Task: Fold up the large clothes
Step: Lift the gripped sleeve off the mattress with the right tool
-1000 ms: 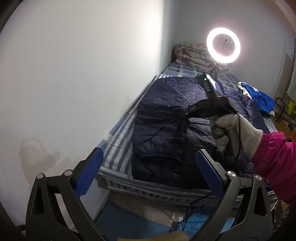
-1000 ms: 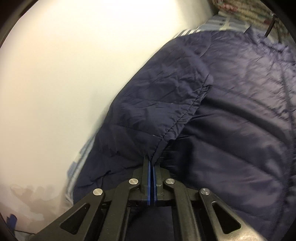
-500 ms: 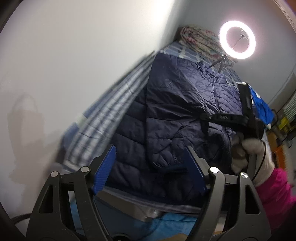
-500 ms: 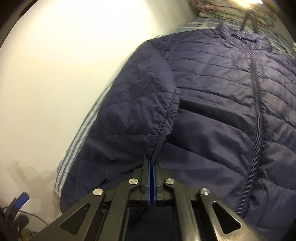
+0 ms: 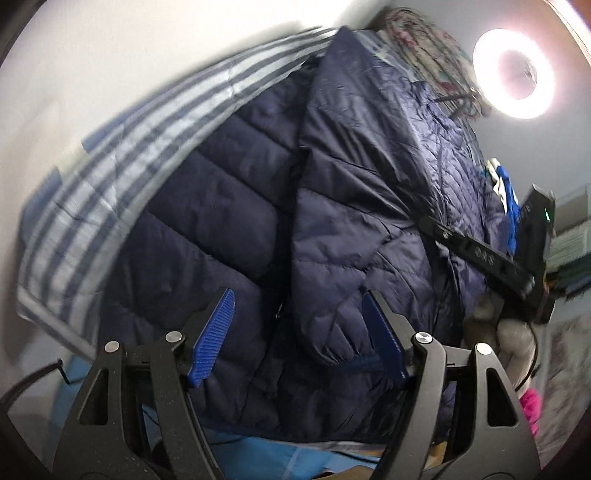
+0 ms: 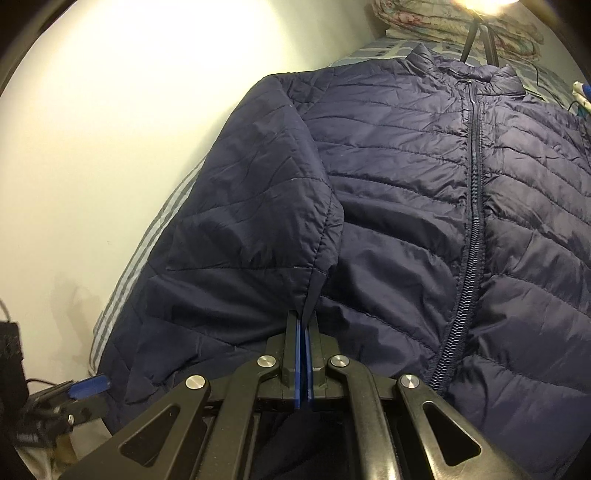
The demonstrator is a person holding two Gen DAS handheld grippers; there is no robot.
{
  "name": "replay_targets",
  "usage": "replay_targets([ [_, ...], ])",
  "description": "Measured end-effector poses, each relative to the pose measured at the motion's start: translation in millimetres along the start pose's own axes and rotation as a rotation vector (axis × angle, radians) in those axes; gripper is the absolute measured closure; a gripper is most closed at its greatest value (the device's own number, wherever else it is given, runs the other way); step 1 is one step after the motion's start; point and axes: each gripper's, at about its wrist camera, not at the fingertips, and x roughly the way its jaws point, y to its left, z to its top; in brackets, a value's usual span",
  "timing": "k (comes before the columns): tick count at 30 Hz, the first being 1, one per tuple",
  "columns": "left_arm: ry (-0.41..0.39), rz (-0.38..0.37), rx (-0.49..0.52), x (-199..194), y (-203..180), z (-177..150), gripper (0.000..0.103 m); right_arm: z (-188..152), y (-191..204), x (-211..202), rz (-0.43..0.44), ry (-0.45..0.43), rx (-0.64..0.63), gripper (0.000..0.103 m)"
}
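A large navy quilted jacket (image 6: 406,166) lies zipped and face up on the bed. One of its sleeves (image 6: 266,192) is folded down along its side. My right gripper (image 6: 303,321) is shut on that sleeve's cuff edge, which it pinches between its blue pads. In the left wrist view the same sleeve (image 5: 340,251) hangs over the jacket (image 5: 207,229). My left gripper (image 5: 299,295) hovers open over the near end of the jacket, its blue pads (image 5: 212,332) touching nothing. A gloved hand holds the right gripper (image 5: 517,258) at the right.
The striped bed sheet (image 5: 110,166) runs along a white wall (image 6: 129,129) on the left. A folded floral quilt (image 6: 461,22), a lit ring light (image 5: 513,74) on a tripod and a blue cloth (image 5: 511,199) sit at the far end. Blue bedding (image 5: 258,454) shows below the near edge.
The left gripper dropped toward the jacket's near end, rolled, and its jaws narrowed somewhat. The right gripper, still shut on the cuff, drew back so more of the jacket front shows.
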Motion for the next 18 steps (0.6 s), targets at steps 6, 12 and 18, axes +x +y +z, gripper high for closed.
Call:
replay_targets([
  [6,0.036,-0.045,-0.062,15,15,11,0.029,-3,-2,-2,0.002,-0.002,0.004,0.103],
  [12,0.080,-0.132,-0.064,24,2,13,0.066,-3,1,-2,-0.002,-0.003,-0.003,0.103],
  [18,0.080,-0.139,-0.058,27,-6,14,0.100,-3,1,-6,-0.007,-0.014,-0.003,0.103],
])
